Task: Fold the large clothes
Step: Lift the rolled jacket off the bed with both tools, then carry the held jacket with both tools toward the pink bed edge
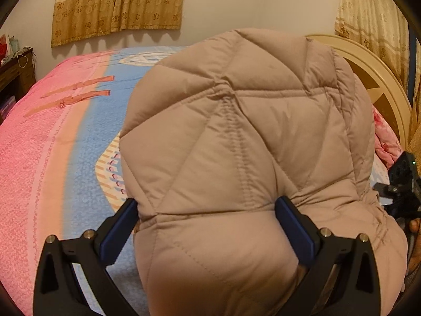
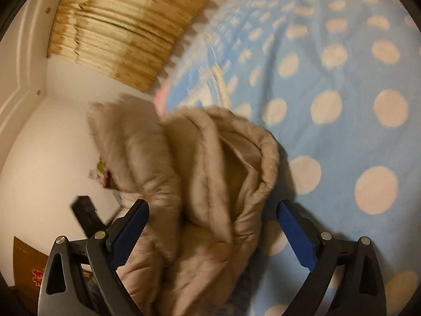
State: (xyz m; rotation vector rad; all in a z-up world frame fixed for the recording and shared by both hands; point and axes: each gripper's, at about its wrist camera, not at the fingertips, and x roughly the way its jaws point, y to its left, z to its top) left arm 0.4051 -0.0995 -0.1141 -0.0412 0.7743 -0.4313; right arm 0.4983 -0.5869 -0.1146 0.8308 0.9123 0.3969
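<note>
**Puffy coat between wide jaws, half gathered on the bed**

The left gripper (image 1: 206, 205) has its jaws spread wide, with a thick bulge of the beige quilted coat (image 1: 236, 131) filling the gap; both blue pads (image 1: 119, 226) lie against the padding at 9 and 3 o'clock of that bulge, so it appears clamped on the coat, though how firmly they press cannot be told. The coat rises from the jaws toward 12 o'clock and hides most of the bed beyond.

The right gripper (image 2: 211, 210) also stands wide open and grips nothing: the coat's rolled edge (image 2: 263, 158) lies between the pads without touching the right-hand one, which is well apart from the cloth. This view is smeared, so finer detail is lost.

Outward from the tongs, the coat rests on a bed covered by a blue dotted blanket (image 2: 342, 79), which runs to pink (image 1: 31, 144) at 9 o'clock in the left view. A cream headboard (image 1: 379, 84) shows at 2 o'clock, gold curtains (image 1: 118, 5) at 11.

In handling, the coat looks light, soft and springy, with a smooth, probably slippery shell; padding will squash and puff back, so folds may not stay. A stitched seam, hem or collar edge should hold better than a fat quilted panel.
</note>
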